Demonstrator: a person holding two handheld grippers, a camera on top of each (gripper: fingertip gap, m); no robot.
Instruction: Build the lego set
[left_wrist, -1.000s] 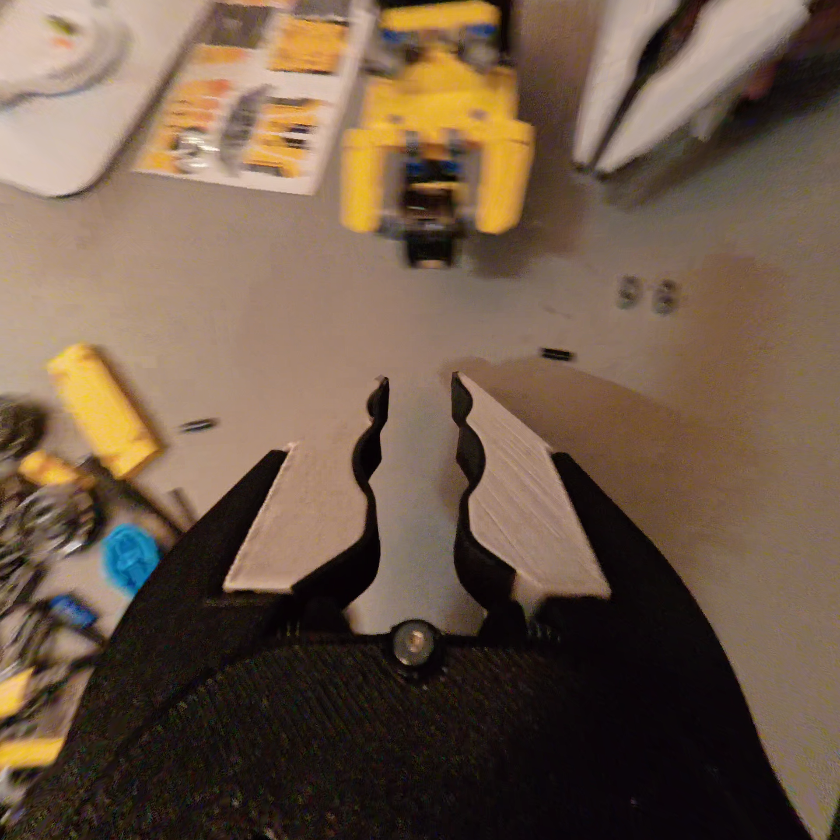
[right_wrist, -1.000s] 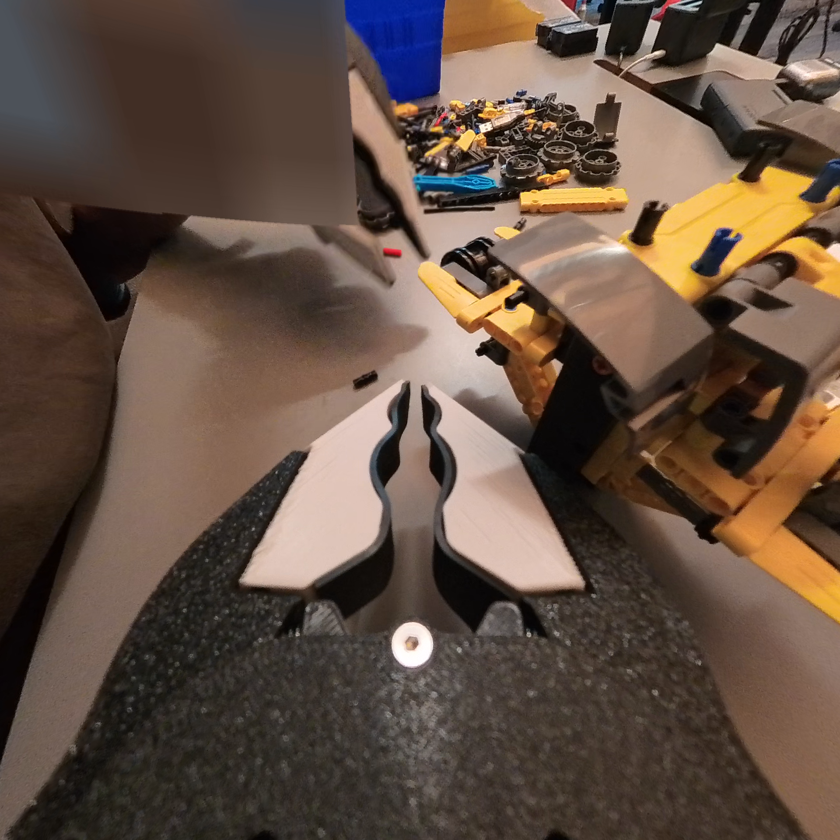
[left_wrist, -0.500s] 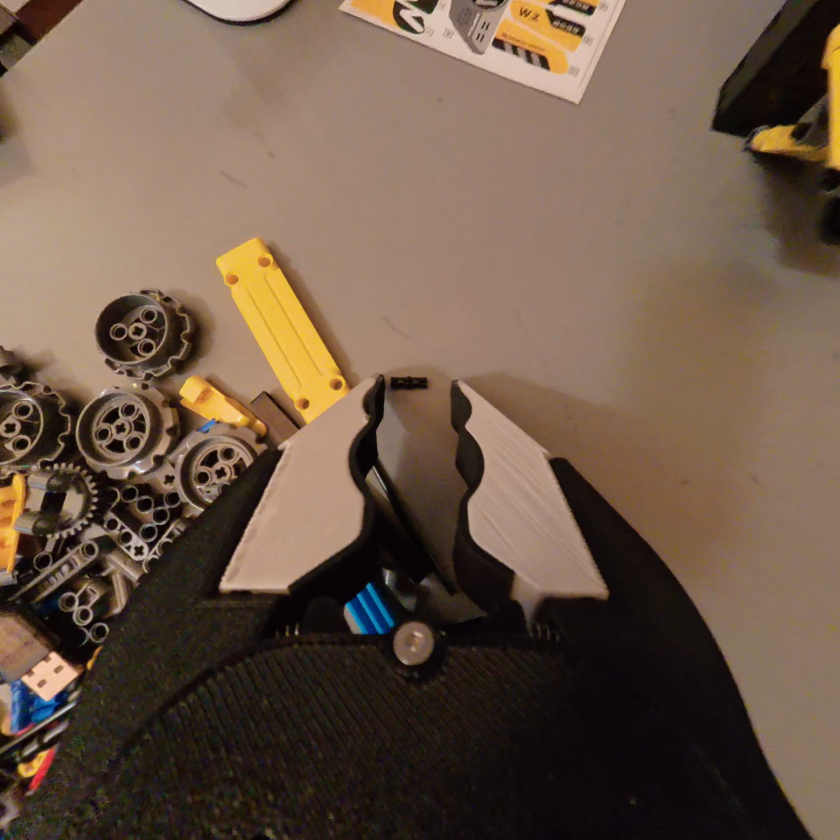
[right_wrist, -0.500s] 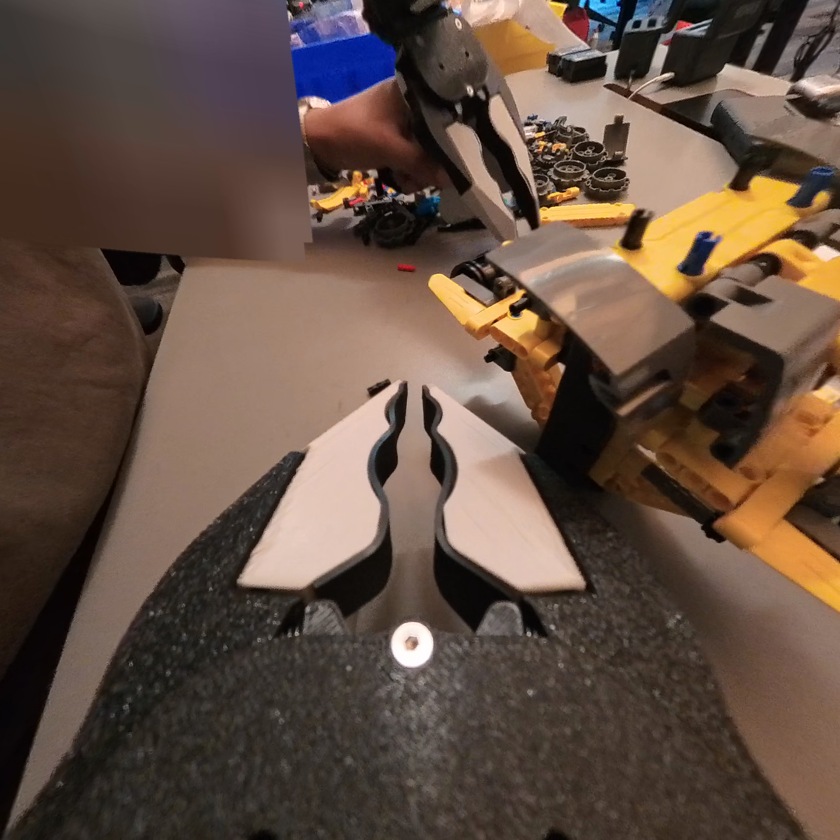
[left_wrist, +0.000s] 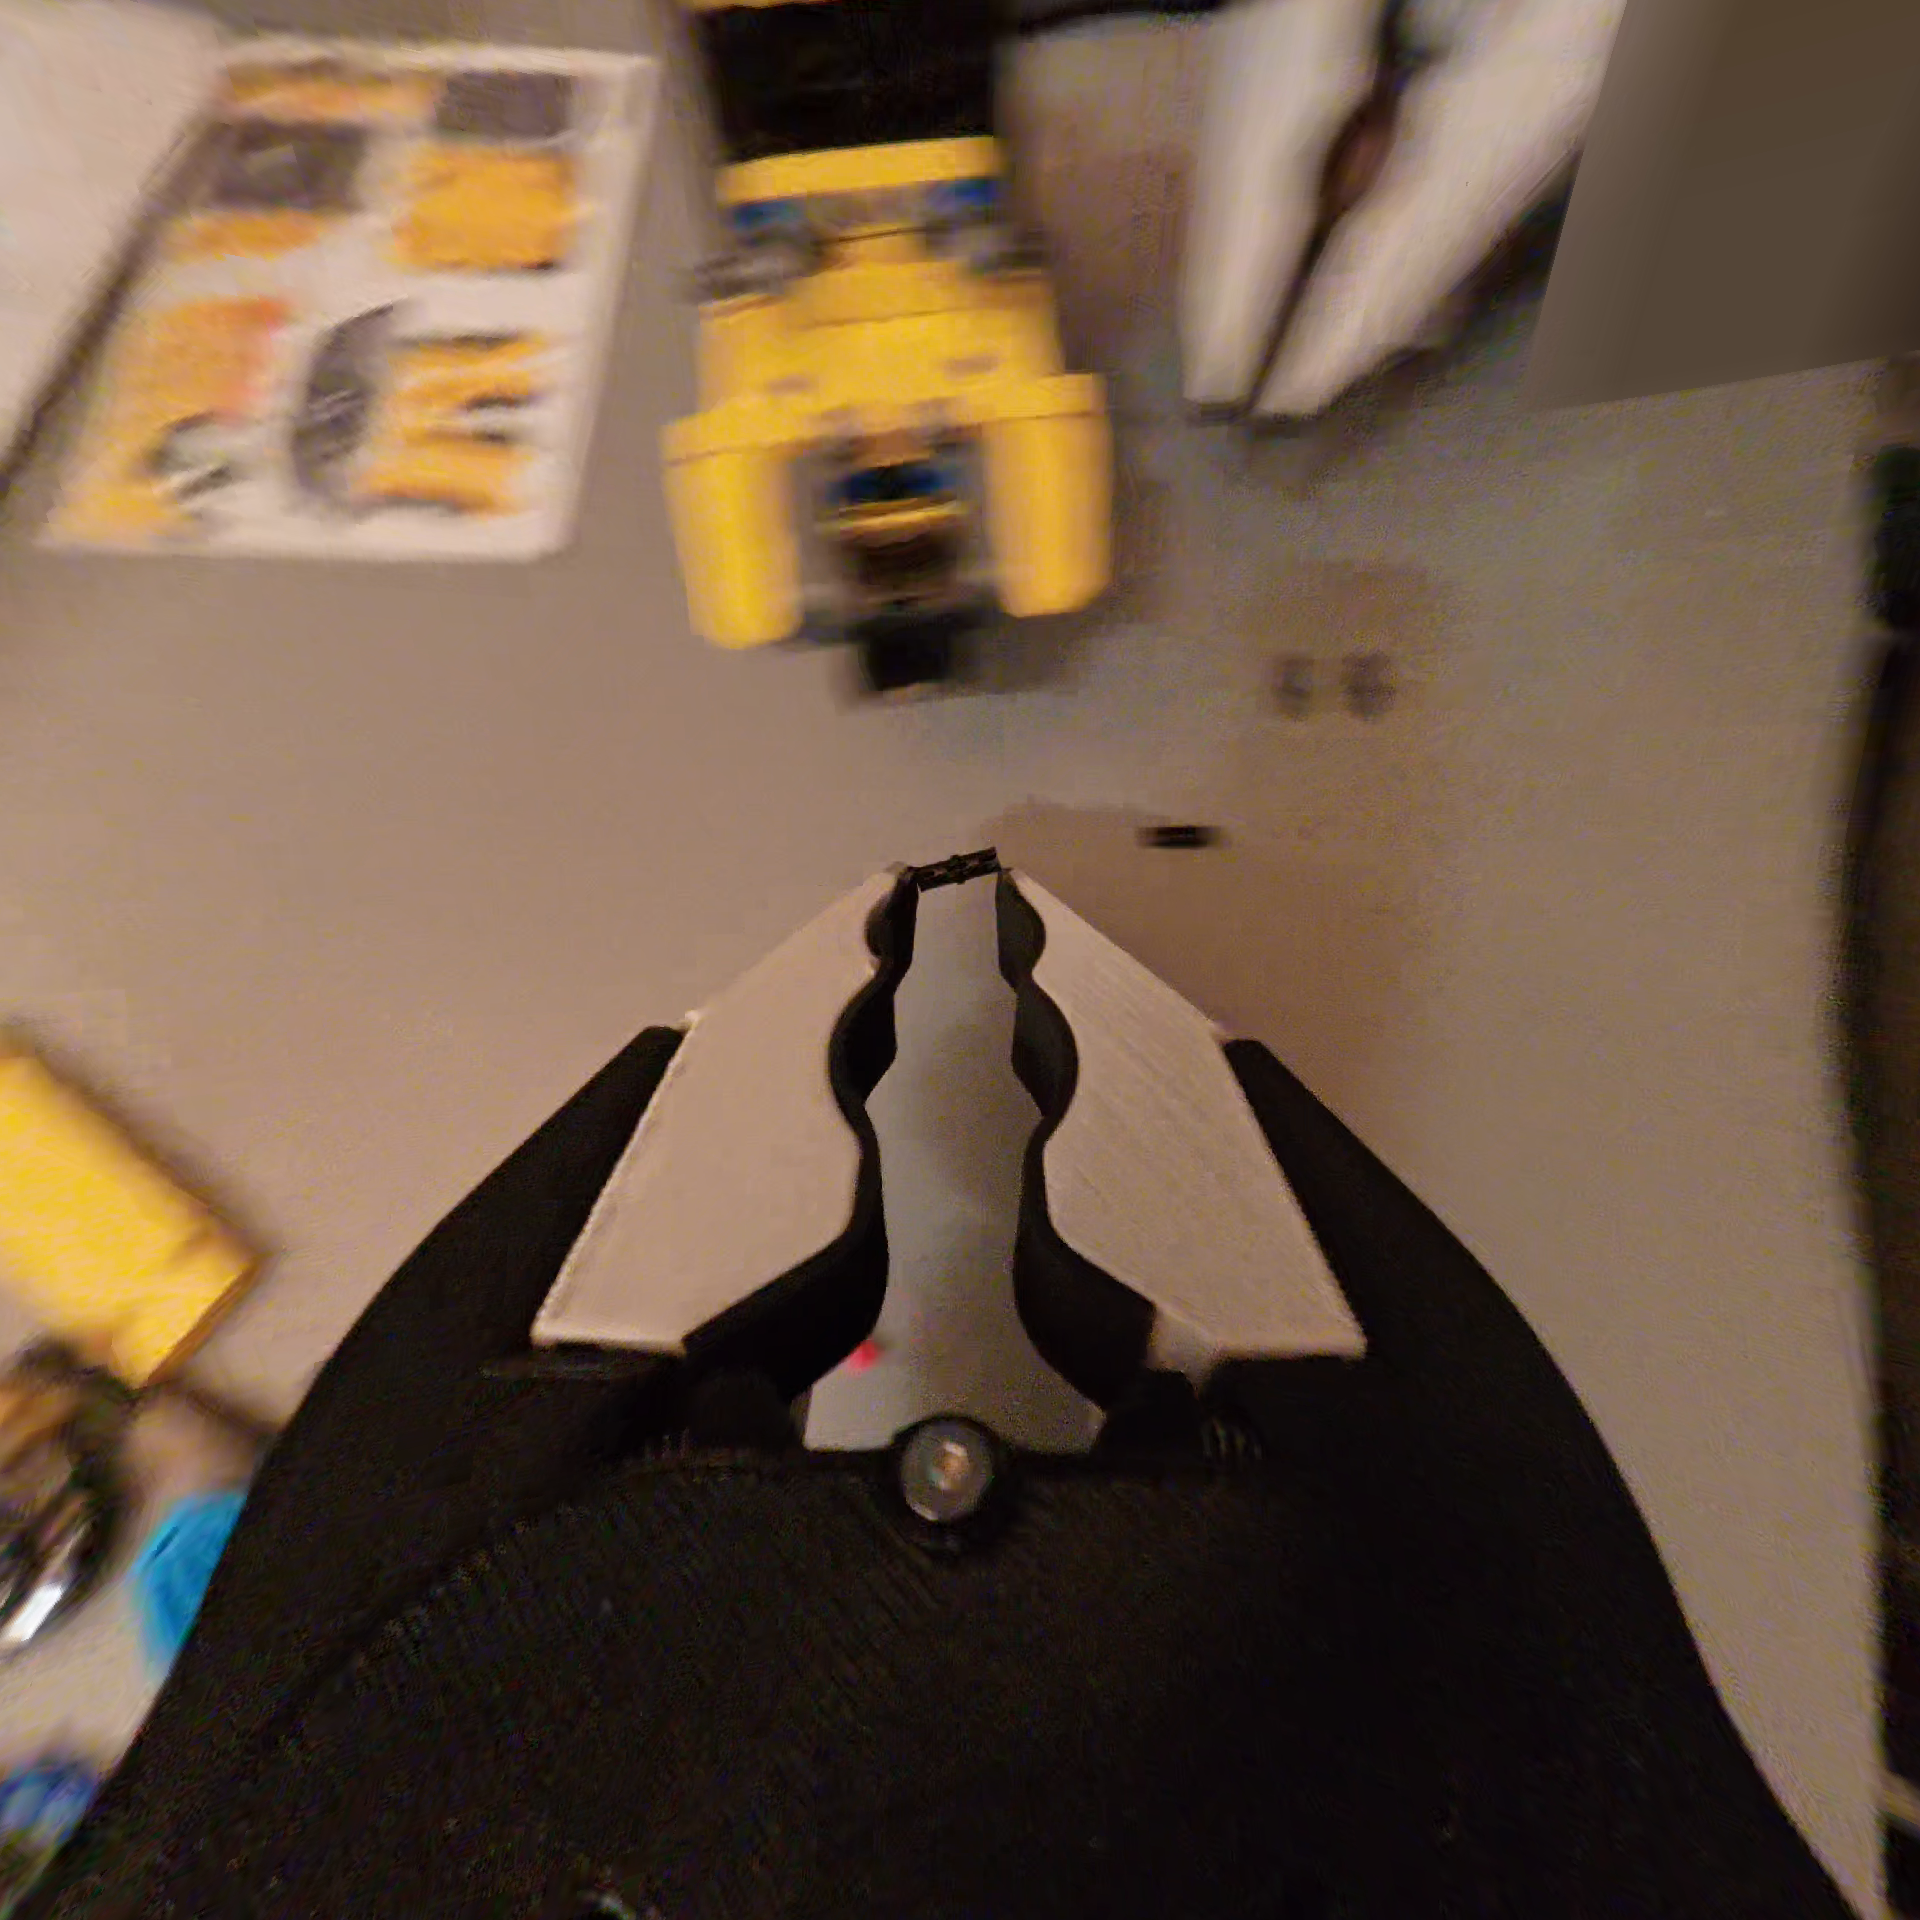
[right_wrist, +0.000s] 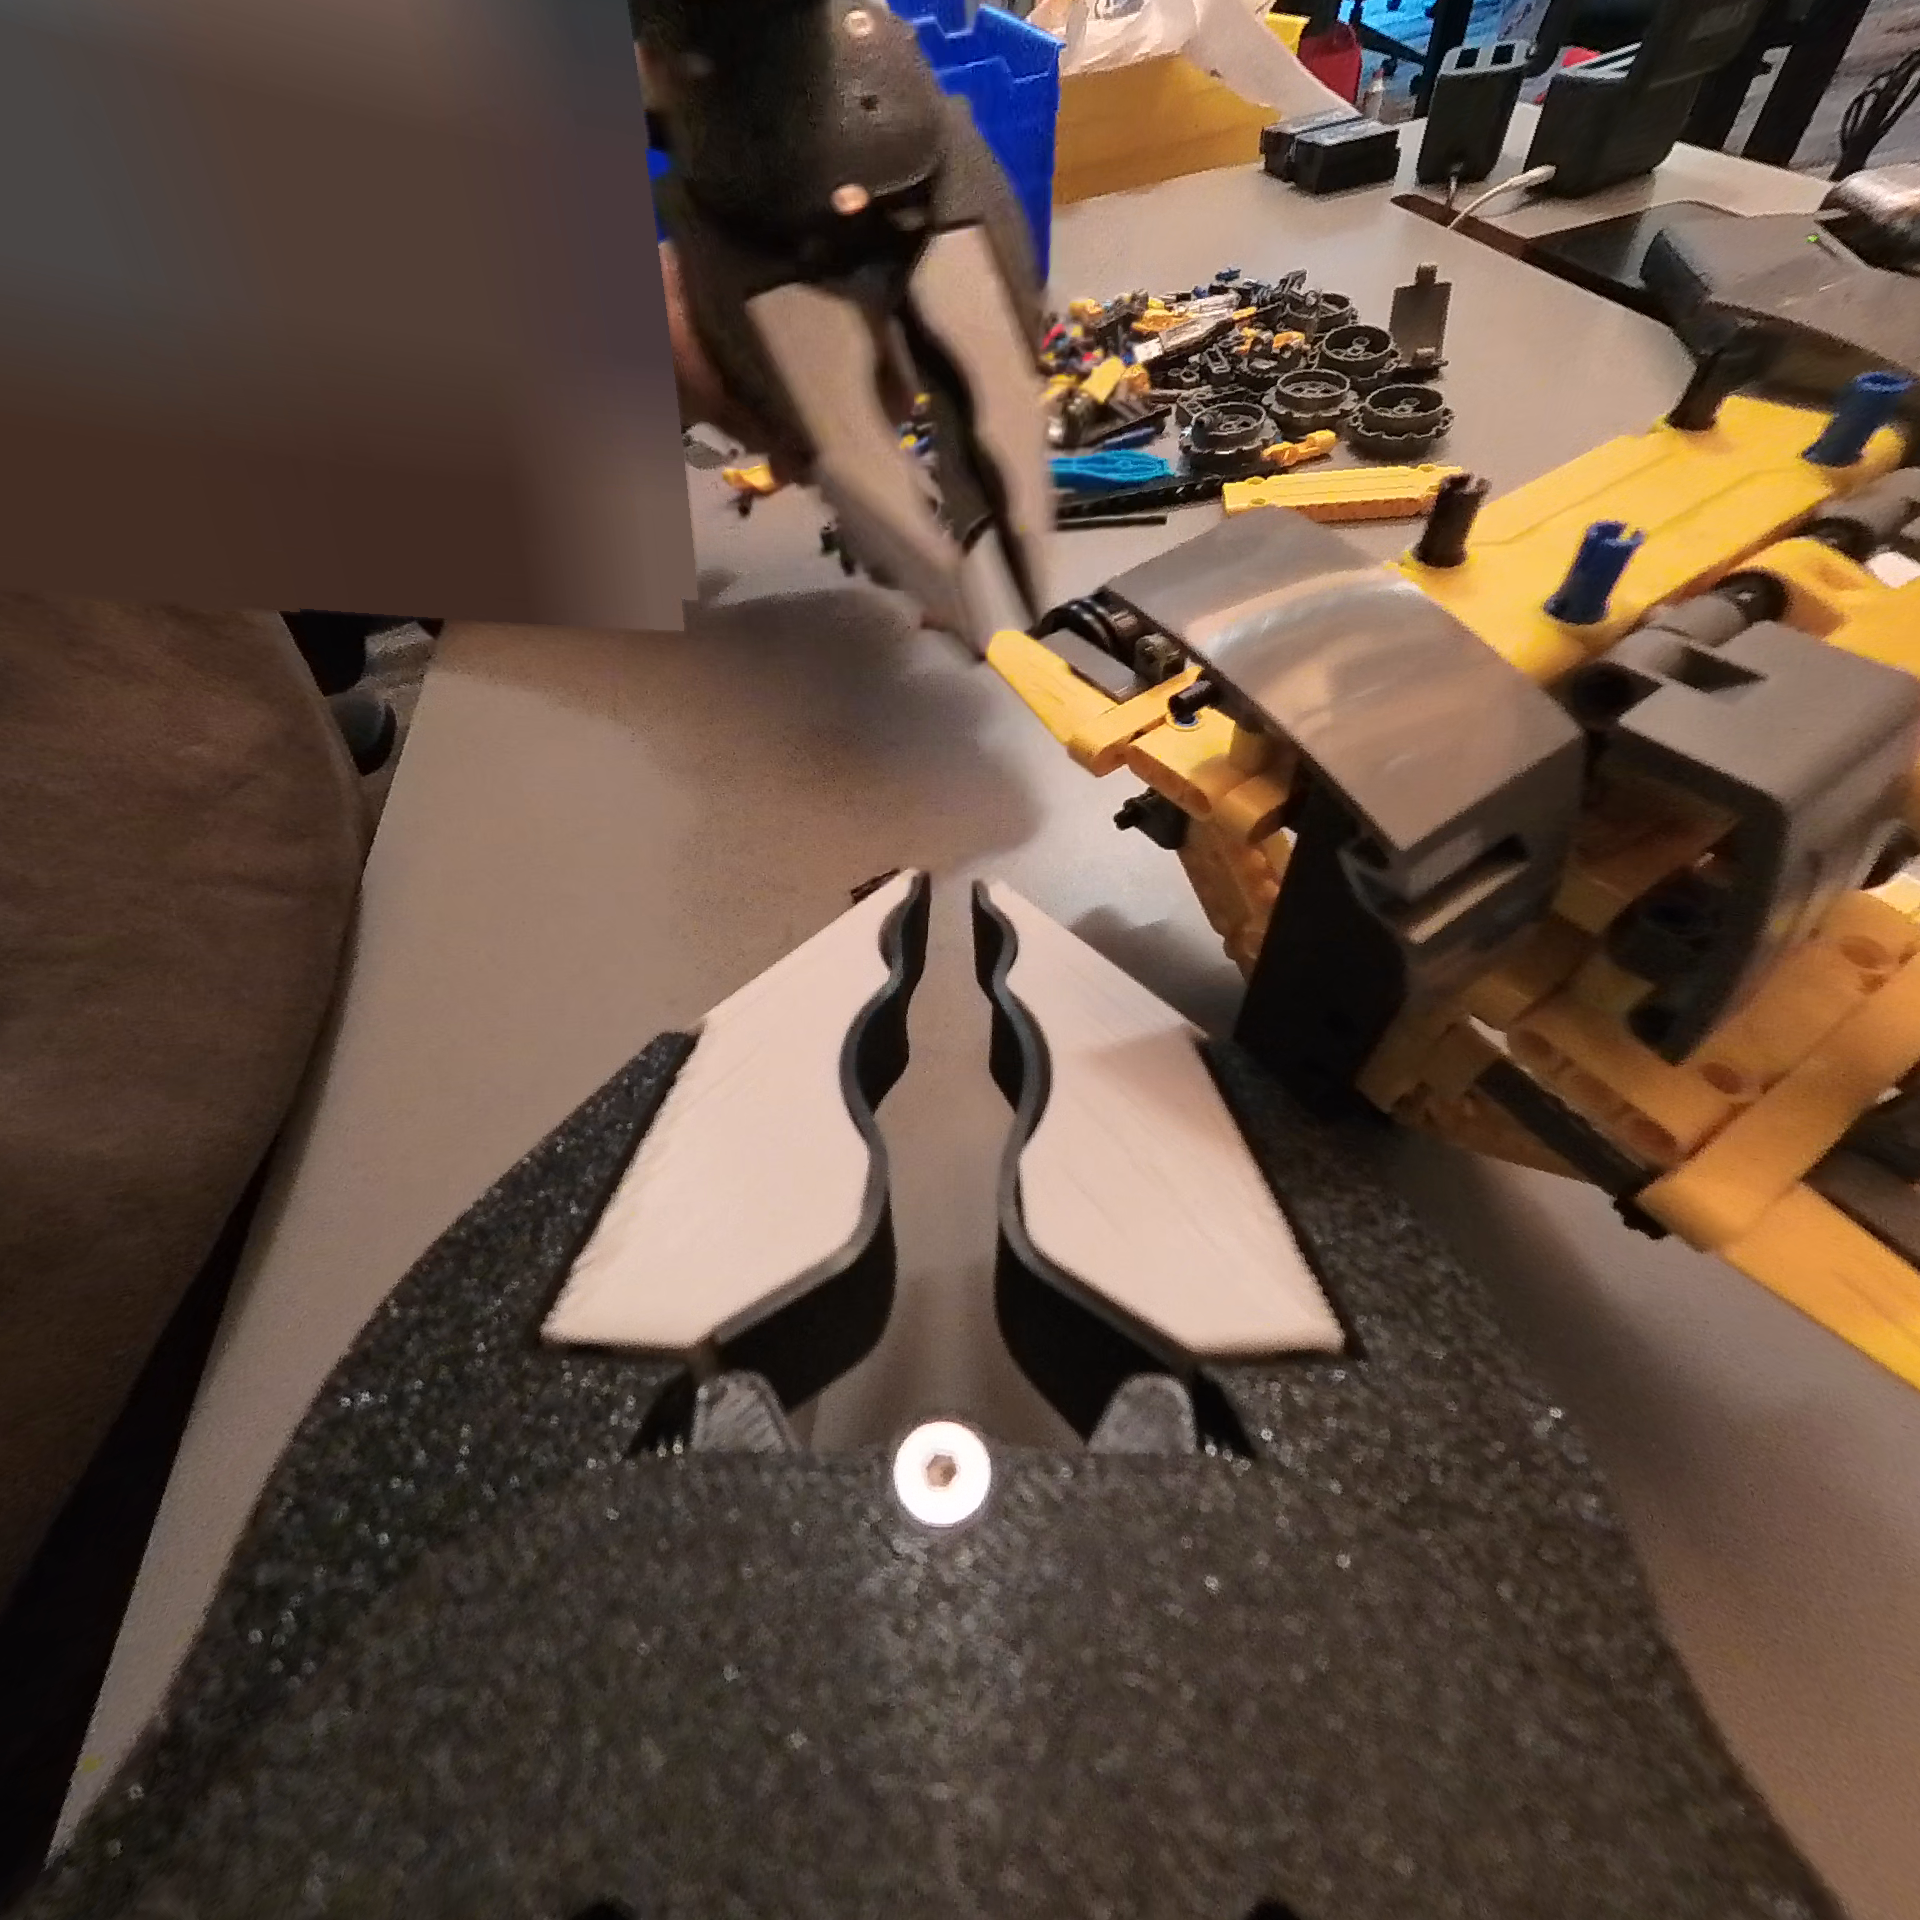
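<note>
My left gripper (left_wrist: 951, 871) is shut on a small black pin (left_wrist: 951, 867), held crosswise between its fingertips above the grey table (left_wrist: 416, 831). A yellow and grey brick-built vehicle (left_wrist: 883, 436) stands ahead of it. In the right wrist view the left gripper (right_wrist: 977, 613) is blurred, with its tips close to the vehicle's (right_wrist: 1455, 831) yellow front end. My right gripper (right_wrist: 948, 894) is nearly shut and empty, low over the table beside the vehicle. It also shows in the left wrist view (left_wrist: 1236, 400), at the top right.
A second black pin (left_wrist: 1174, 834) and two small grey pieces (left_wrist: 1330, 686) lie on the table. A printed sheet (left_wrist: 343, 312) lies at the far left. A pile of loose wheels and parts (right_wrist: 1247, 384) and a yellow beam (right_wrist: 1340, 488) lie behind the vehicle. A person sits at the left. Left tips to right tips: about 11 centimeters.
My left gripper dipped to the edge of the parts pile, closed on the black pin, and swung back towards the vehicle. My right gripper has stayed still.
</note>
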